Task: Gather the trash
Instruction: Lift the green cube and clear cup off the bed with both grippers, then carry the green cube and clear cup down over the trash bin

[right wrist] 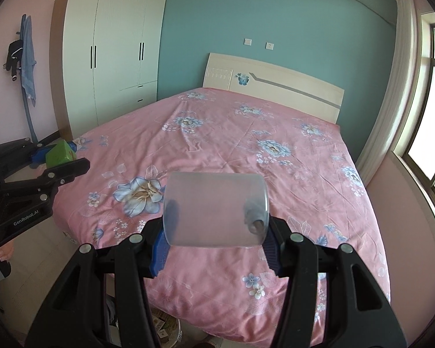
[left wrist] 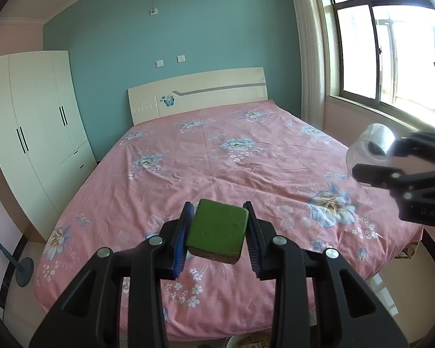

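My left gripper (left wrist: 219,232) is shut on a green square block (left wrist: 217,229) and holds it above the foot of the pink floral bed (left wrist: 217,150). The block also shows in the right wrist view (right wrist: 59,153), at the far left, with the left gripper (right wrist: 69,162) around it. My right gripper (right wrist: 214,232) is shut on a clear plastic cup (right wrist: 214,208) lying sideways between the pads, above the bed's foot. The cup (left wrist: 369,145) and the right gripper (left wrist: 371,159) show at the right edge of the left wrist view.
A bin holding paper scraps (right wrist: 168,330) stands on the floor below the bed's foot; its rim also shows in the left wrist view (left wrist: 246,342). A white wardrobe (left wrist: 34,121) stands at the left. A window (left wrist: 391,46) is at the right. A stand's base (left wrist: 24,269) sits on the floor at the left.
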Action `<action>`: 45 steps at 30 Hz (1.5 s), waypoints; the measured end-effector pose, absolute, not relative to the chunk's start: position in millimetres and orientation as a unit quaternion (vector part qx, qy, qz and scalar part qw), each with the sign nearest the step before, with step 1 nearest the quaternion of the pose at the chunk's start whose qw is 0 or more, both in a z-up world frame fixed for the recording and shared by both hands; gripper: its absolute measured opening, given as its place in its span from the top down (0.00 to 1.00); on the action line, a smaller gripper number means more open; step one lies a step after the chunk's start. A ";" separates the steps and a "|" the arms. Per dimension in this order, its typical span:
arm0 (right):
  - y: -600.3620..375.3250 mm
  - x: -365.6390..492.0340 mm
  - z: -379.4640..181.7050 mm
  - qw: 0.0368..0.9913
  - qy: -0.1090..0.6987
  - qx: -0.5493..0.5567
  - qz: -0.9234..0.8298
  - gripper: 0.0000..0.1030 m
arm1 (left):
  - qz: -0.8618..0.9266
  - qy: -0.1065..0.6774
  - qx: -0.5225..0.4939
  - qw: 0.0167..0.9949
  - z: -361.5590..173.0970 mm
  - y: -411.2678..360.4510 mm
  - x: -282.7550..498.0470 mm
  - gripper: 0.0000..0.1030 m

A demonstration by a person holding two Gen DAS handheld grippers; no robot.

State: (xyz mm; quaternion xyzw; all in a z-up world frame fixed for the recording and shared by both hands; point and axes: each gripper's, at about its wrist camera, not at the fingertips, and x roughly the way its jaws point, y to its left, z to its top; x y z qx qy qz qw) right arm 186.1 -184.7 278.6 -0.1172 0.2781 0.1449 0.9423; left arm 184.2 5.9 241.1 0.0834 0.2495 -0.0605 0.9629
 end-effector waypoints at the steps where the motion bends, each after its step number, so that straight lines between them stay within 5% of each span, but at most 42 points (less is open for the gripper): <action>1: -183.8 180.8 277.4 0.942 0.278 -0.121 0.146 0.47 | -0.059 0.250 0.086 0.963 238.5 7.8 181.2 0.64; 45: -119.8 157.6 -64.0 0.799 0.528 -0.136 0.254 0.47 | -0.116 0.541 0.086 0.829 -90.7 23.8 168.2 0.64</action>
